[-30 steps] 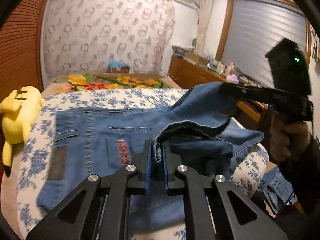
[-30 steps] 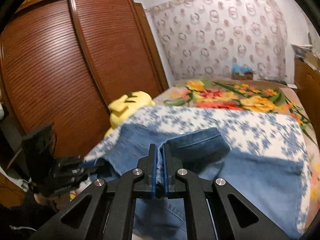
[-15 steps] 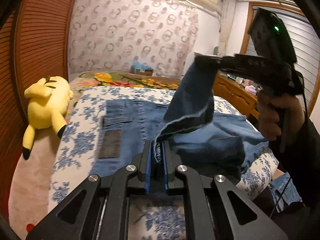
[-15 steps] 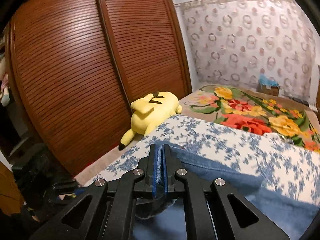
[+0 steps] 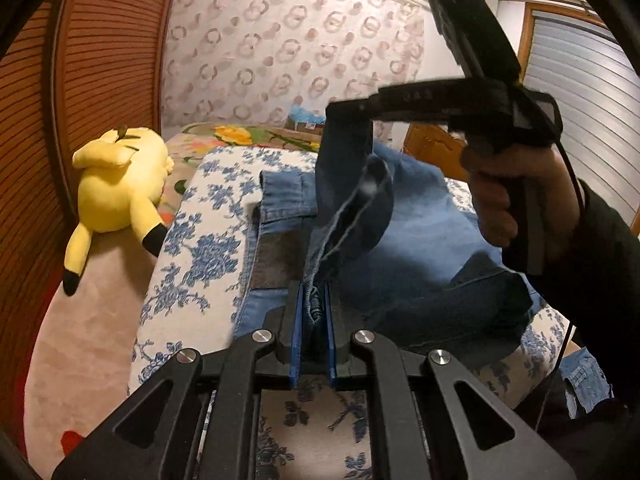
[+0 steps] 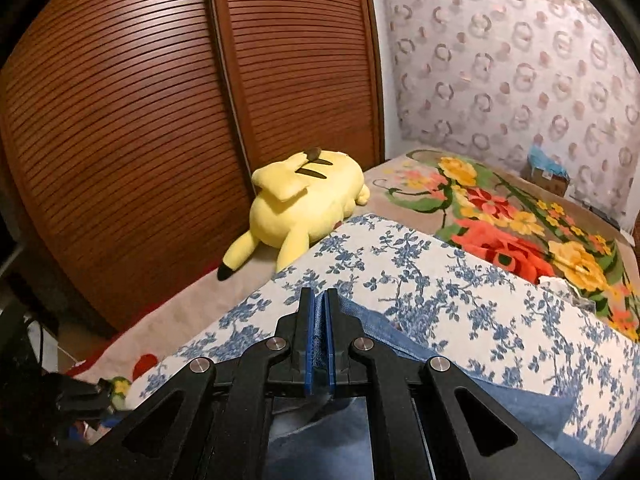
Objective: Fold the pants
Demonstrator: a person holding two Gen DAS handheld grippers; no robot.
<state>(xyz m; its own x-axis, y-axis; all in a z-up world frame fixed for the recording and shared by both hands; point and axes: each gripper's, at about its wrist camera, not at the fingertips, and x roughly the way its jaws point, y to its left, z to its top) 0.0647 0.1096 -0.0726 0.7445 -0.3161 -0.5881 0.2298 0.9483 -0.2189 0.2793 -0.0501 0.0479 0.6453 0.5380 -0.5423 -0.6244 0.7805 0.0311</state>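
**A:** Left wrist view first — what's different from a second ago?

**B:** My right gripper (image 5: 347,120) has risen from mid-right of the frame to upper centre, and the denim it pinches now hangs almost straight down from it. A second ago that flap lay nearly level. My left gripper (image 5: 313,312) has stayed clamped on a bunched edge of the pants (image 5: 420,216) at lower centre, jaws nearly together with cloth between them.

**A:** And where are the pants now?

**B:** Mostly on the bed (image 5: 192,240), spread over the blue-flowered cover in the middle of the frame, the waistband end toward the top. Only the gripped end is up in the air.

**A:** The right wrist view?

**B:** It has swung: the wardrobe (image 6: 140,120) fills the upper left and the yellow plush toy (image 6: 304,204) sits at centre. Denim shows between the blue pads at lower centre, so that grip holds too.

**A:** Meaning?

**B:** I judge I'm mid-fold, carrying the leg end over toward the waistband. Next it should be laid down flat, edges matched.
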